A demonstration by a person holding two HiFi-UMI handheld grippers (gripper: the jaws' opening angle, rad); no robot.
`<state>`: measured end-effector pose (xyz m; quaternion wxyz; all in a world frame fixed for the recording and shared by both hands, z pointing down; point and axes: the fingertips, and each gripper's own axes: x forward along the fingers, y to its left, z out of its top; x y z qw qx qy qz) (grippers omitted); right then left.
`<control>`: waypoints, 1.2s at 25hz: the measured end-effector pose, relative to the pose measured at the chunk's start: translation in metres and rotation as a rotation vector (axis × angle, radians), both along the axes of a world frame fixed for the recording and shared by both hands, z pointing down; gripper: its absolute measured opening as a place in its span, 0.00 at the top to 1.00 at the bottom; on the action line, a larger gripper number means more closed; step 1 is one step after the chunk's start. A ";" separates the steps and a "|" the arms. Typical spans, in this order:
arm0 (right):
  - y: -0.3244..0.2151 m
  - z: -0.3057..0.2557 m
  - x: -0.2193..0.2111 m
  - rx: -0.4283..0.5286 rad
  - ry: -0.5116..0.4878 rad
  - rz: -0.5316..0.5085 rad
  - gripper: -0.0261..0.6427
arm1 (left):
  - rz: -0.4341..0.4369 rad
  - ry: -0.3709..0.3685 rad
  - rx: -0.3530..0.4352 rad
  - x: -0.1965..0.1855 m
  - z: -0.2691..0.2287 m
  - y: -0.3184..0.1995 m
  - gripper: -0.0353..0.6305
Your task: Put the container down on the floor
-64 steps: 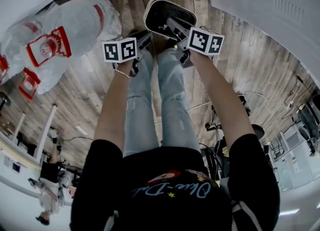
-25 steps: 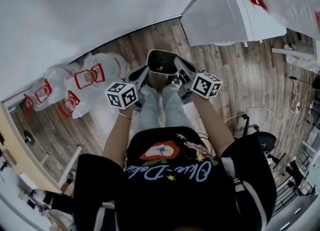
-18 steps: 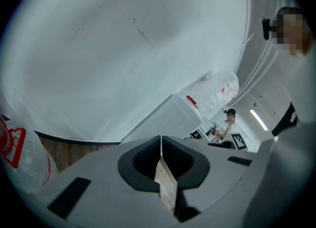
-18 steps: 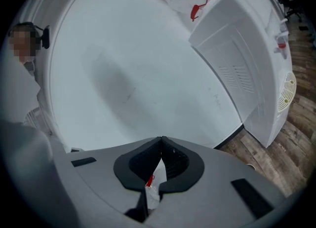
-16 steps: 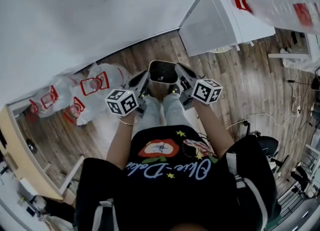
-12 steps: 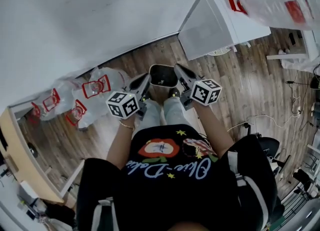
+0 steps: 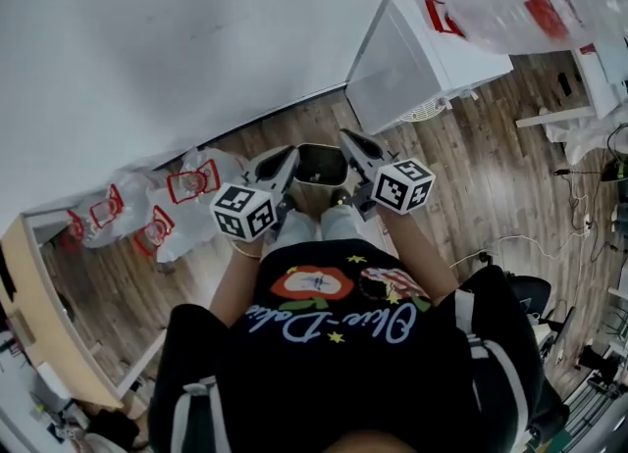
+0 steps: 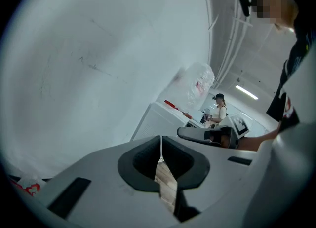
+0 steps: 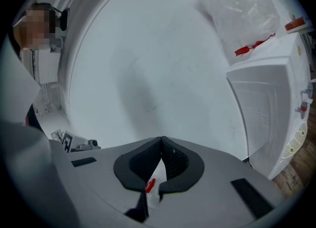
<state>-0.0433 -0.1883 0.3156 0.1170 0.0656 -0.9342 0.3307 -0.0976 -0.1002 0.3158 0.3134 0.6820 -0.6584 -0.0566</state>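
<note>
Container (image 7: 316, 165) appears to rest on the floor (image 7: 471, 176), below and between left gripper (image 7: 285, 159) and right gripper (image 7: 350, 141), both with jaws pressed together and empty, so the put-down looks done.

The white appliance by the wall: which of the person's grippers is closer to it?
Right. The white appliance stands just off to the right of the right gripper; the left gripper is farther, on the right one's other side.

Holds left gripper (image 7: 290, 154) and right gripper (image 7: 346, 137) out front, side by side, tips angled inward, both pairs of jaws closed.
</note>
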 end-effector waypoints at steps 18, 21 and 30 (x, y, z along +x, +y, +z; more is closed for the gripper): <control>-0.006 -0.073 -0.003 0.179 -0.115 -0.025 0.96 | 0.024 -0.107 0.132 0.000 -0.071 -0.026 0.93; -0.004 -0.072 -0.002 0.181 -0.109 -0.022 0.96 | 0.024 -0.106 0.131 0.002 -0.072 -0.024 0.93; -0.001 -0.071 0.004 0.179 -0.105 -0.018 0.96 | 0.016 -0.105 0.133 0.005 -0.072 -0.021 0.93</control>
